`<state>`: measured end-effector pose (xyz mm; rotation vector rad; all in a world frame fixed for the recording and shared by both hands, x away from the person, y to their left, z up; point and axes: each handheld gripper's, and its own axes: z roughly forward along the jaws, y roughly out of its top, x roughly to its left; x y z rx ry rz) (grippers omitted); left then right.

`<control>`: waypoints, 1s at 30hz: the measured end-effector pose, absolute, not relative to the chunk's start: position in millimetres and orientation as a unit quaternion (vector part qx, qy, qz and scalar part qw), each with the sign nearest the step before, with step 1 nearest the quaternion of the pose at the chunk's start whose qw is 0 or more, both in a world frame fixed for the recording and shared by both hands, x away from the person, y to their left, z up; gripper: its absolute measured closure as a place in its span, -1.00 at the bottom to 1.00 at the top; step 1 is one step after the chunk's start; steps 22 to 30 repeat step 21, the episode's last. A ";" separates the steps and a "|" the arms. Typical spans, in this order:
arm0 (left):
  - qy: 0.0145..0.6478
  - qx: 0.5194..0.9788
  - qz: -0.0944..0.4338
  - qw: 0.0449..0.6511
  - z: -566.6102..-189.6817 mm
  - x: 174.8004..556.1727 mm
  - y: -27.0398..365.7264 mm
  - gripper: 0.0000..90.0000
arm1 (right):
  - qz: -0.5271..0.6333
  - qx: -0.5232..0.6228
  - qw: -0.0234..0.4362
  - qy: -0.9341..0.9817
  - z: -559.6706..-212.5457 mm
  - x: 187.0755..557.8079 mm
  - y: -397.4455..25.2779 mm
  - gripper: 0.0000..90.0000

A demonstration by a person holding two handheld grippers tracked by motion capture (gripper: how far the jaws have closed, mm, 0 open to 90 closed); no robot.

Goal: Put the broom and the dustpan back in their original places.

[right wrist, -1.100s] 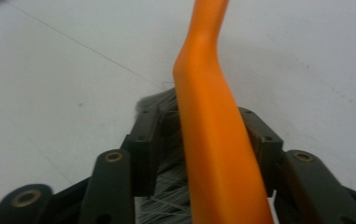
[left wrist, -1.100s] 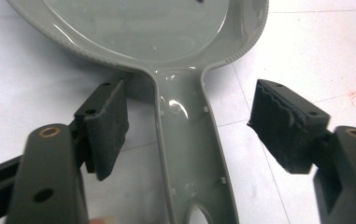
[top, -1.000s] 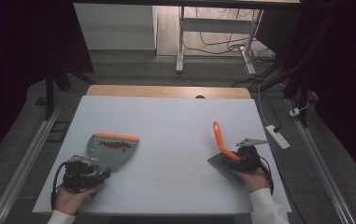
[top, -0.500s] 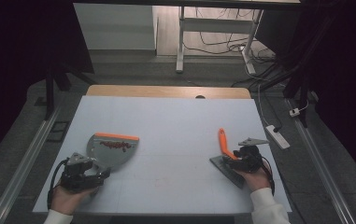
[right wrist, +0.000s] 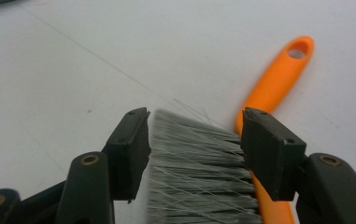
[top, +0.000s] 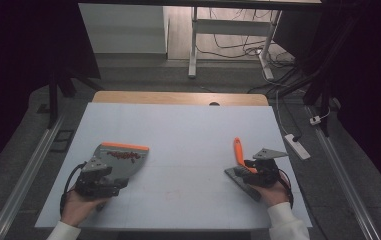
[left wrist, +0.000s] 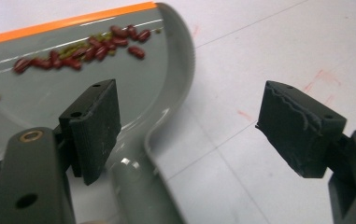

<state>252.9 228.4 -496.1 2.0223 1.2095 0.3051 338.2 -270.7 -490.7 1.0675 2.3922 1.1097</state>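
Observation:
A grey dustpan (top: 119, 161) with an orange lip lies at the table's left, holding several red beans (left wrist: 80, 51). My left gripper (top: 96, 183) sits behind it, open. The dustpan handle (left wrist: 136, 186) lies between the jaws, close to the left one and not clamped. On the right lies a brush with an orange handle (top: 237, 149) and grey bristles (right wrist: 199, 172). My right gripper (top: 259, 172) straddles the brush head, one jaw against the bristle tips and the other against the orange spine (right wrist: 278, 79).
The white table (top: 188, 130) has a wooden strip along its far edge. Faint red marks (left wrist: 323, 77) dot the surface beside the dustpan. A white power strip (top: 296, 145) lies on the floor right of the table. A desk frame and cables stand beyond.
The brush has come down from a raised tilt to lie nearly flat on the table. My right hand has shifted slightly right and nearer. The left side has barely moved.

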 end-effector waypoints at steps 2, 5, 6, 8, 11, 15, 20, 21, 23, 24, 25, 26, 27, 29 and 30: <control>0.463 0.795 0.112 0.375 -498.1 258.5 225.3 -0.49 | 0.389 0.359 0.148 0.836 -490.1 335.4 -268.0 -0.07; 0.457 0.801 0.098 0.373 -501.2 268.0 221.8 -0.49 | 0.389 0.344 0.151 0.841 -489.7 331.1 -264.9 -0.07; 0.454 0.803 0.094 0.374 -501.7 270.2 221.0 -0.49 | 0.391 0.341 0.151 0.842 -489.6 329.9 -264.3 -0.07; 0.450 0.805 0.088 0.376 -502.0 272.8 220.2 -0.49 | 0.394 0.335 0.150 0.843 -489.7 327.5 -262.8 -0.07; 0.446 0.807 0.086 0.376 -503.1 274.4 219.9 -0.49 | 0.396 0.323 0.147 0.847 -490.0 324.2 -259.5 -0.05; 0.442 0.809 0.080 0.379 -502.9 274.3 220.4 -0.49 | 0.397 0.304 0.150 0.853 -490.1 319.4 -254.3 -0.04; 0.440 0.811 0.078 0.378 -502.9 273.6 219.7 -0.49 | 0.402 0.294 0.155 0.853 -488.8 316.6 -253.3 -0.04; 0.441 0.811 0.079 0.376 -503.0 273.7 219.4 -0.49 | 0.402 0.292 0.154 0.854 -488.8 316.6 -253.5 -0.04; 0.441 0.811 0.079 0.376 -503.0 273.7 219.4 -0.49 | 0.402 0.292 0.154 0.854 -488.8 316.6 -253.5 -0.04; 0.441 0.811 0.079 0.376 -503.0 273.7 219.4 -0.49 | 0.402 0.292 0.154 0.854 -488.8 316.6 -253.5 -0.04; 0.441 0.811 0.079 0.376 -503.0 273.7 219.4 -0.49 | 0.402 0.292 0.154 0.854 -488.8 316.6 -253.5 -0.04; 0.441 0.811 0.079 0.376 -503.0 273.7 219.4 -0.49 | 0.402 0.292 0.154 0.854 -488.8 316.6 -253.5 -0.04; 0.441 0.811 0.079 0.376 -503.0 273.7 219.4 -0.49 | 0.402 0.292 0.154 0.854 -488.8 316.6 -253.5 -0.04; 0.441 0.811 0.079 0.376 -503.0 273.7 219.4 -0.49 | 0.402 0.292 0.154 0.854 -488.8 316.6 -253.5 -0.04; 0.441 0.811 0.079 0.376 -503.0 273.7 219.4 -0.49 | 0.402 0.292 0.154 0.854 -488.8 316.6 -253.5 -0.04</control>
